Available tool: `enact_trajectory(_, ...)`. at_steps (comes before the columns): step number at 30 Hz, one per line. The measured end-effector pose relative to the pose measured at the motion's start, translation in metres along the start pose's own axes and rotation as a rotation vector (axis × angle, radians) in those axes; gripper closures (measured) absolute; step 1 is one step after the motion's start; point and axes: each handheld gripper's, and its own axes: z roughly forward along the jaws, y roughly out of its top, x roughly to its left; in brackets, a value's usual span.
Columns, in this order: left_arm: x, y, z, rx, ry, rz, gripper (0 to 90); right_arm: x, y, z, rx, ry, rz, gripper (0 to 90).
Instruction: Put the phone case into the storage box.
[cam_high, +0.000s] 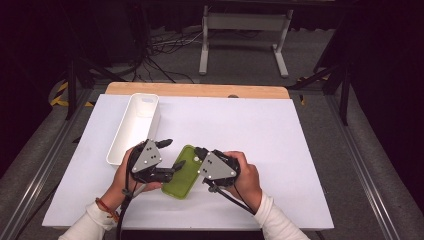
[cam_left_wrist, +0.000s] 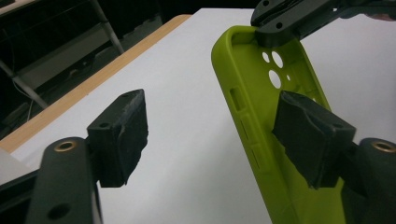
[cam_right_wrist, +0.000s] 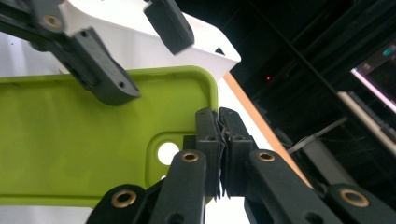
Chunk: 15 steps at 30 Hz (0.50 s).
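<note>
We record the white surface (cam_high: 280, 150) as the largest item, with a bare wooden strip along its far edge. On its left part stands a long white bin (cam_high: 134, 127), open at the top and, as far as the high view shows, with nothing inside.

The green phone case (cam_high: 184, 172) lies near the person's edge of the surface, just right of the bin's near end and between the two hands. Its hollow side faces up and its camera cut-outs sit at the far end.

The right gripper (cam_right_wrist: 219, 140) is clenched. Its jaws meet at the camera-end corner of the case, and in the right gripper view the rim there seems pinched between the pads, though we cannot confirm the contact with certainty.

The left gripper (cam_left_wrist: 210, 135) is released and straddles the case's long side wall: one pad sits inside the shell, the other stands well apart over bare surface. No pad presses on the wall yet.

Our judgement: the work is at an early stage. The case is steadied at one corner, and a second grasp on its side is being set up but is not complete. Lifting the case and, presumably, placing it in the bin remain to be done.
</note>
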Motion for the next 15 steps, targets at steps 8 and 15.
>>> enact_trajectory(8, 0.0, 0.007, -0.005, -0.007, -0.052, 0.003, 41.2, 0.015, 0.012, -0.002, -0.019, -0.025, -0.13, 88.1)
enact_trajectory(15, 0.002, 0.013, -0.006, 0.0, -0.087, 0.017, 48.3, 0.018, 0.015, -0.004, -0.035, -0.047, -0.184, 88.1)
